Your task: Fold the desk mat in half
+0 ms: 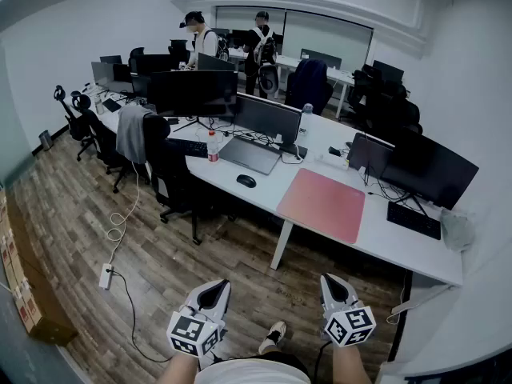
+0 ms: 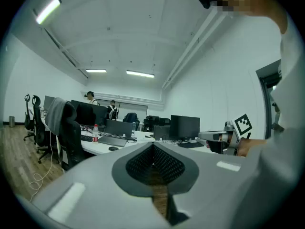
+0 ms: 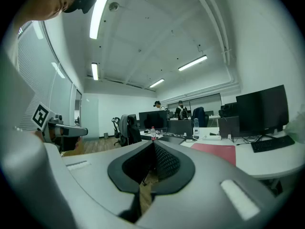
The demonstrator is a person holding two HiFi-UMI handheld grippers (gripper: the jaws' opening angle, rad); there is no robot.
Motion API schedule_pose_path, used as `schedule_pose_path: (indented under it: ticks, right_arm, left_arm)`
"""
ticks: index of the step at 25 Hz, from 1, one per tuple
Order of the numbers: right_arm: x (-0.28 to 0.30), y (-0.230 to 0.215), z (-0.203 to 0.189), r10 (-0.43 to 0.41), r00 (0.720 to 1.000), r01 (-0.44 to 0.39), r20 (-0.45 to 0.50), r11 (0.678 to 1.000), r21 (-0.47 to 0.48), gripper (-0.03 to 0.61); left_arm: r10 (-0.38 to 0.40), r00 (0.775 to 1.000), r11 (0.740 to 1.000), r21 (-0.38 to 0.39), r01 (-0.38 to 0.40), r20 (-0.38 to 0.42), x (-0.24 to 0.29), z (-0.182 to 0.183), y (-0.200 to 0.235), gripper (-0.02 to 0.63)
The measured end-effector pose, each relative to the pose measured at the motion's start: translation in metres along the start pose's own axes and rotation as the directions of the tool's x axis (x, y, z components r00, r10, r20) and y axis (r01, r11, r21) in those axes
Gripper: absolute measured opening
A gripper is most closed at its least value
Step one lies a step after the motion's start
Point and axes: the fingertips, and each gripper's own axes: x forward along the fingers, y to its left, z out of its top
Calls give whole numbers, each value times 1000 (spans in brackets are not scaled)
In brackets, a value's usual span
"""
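Note:
A pink desk mat lies flat on the long white desk, between a laptop and a black keyboard; it also shows in the right gripper view as the pink desk mat. Both grippers are held low near my body, well short of the desk. My left gripper is shut and holds nothing; its jaws meet at the tip. My right gripper is shut and holds nothing, its jaws together at the tip.
On the desk stand monitors, a laptop, a mouse, a bottle and a keyboard. A black chair with a grey jacket stands left of the desk. Cables and a power strip lie on the wooden floor. Two people stand far back.

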Motion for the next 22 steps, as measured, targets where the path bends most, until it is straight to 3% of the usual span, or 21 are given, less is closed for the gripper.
schedule_pose_path:
  ticks: [17, 22]
  right_arm:
    - [-4, -10, -22, -35, 999, 35, -5, 999, 39, 15]
    - [12, -15, -15, -22, 999, 19, 35, 997, 75, 17]
  left_arm:
    - [-24, 999, 1000, 6, 24, -48, 8, -14, -1, 0]
    - [-24, 998, 1000, -6, 23, -57, 20, -15, 8, 0]
